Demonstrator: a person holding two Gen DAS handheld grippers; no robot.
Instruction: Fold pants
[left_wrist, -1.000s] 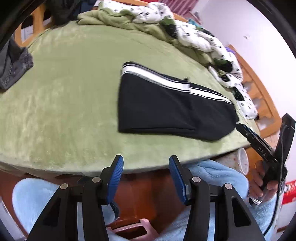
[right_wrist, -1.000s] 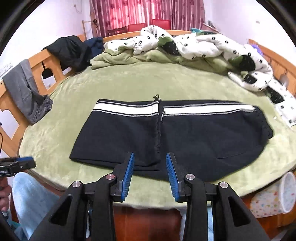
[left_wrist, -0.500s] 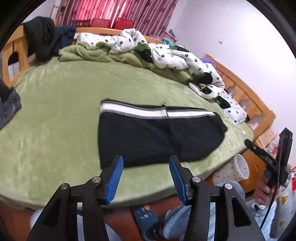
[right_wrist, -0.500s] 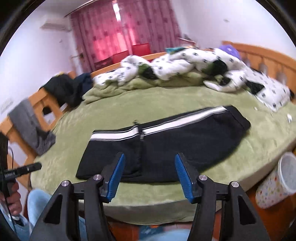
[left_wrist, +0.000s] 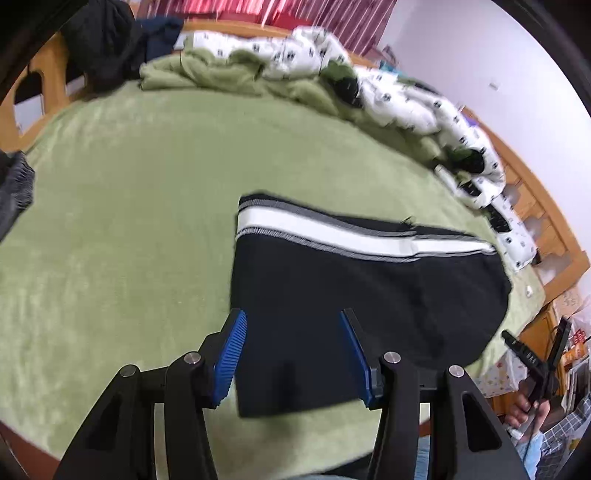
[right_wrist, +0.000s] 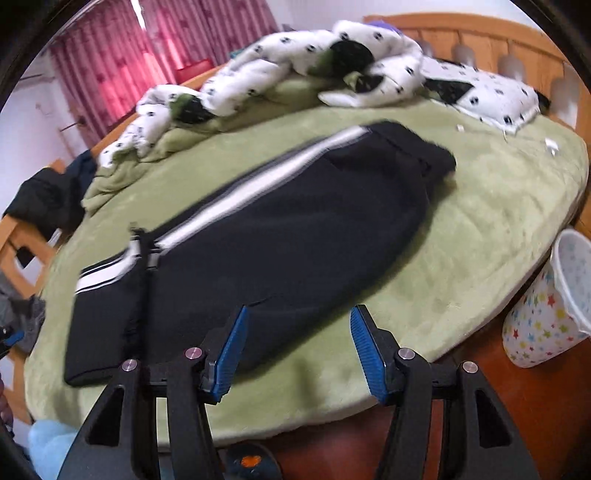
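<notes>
Green plush blanket (left_wrist: 140, 229) covered the bed, with a spotted white quilt (right_wrist: 280, 62) bunched along its far side. Black pants (left_wrist: 354, 295) (right_wrist: 280, 236) with a white side stripe lay flat near the bed's front edge. Left tongs (left_wrist: 293, 354) hovered wide apart over one end, holding nothing; right tongs (right_wrist: 299, 350) also stood wide and empty at the near edge. Beside the bed stood a star-patterned bin (right_wrist: 546, 310).
</notes>
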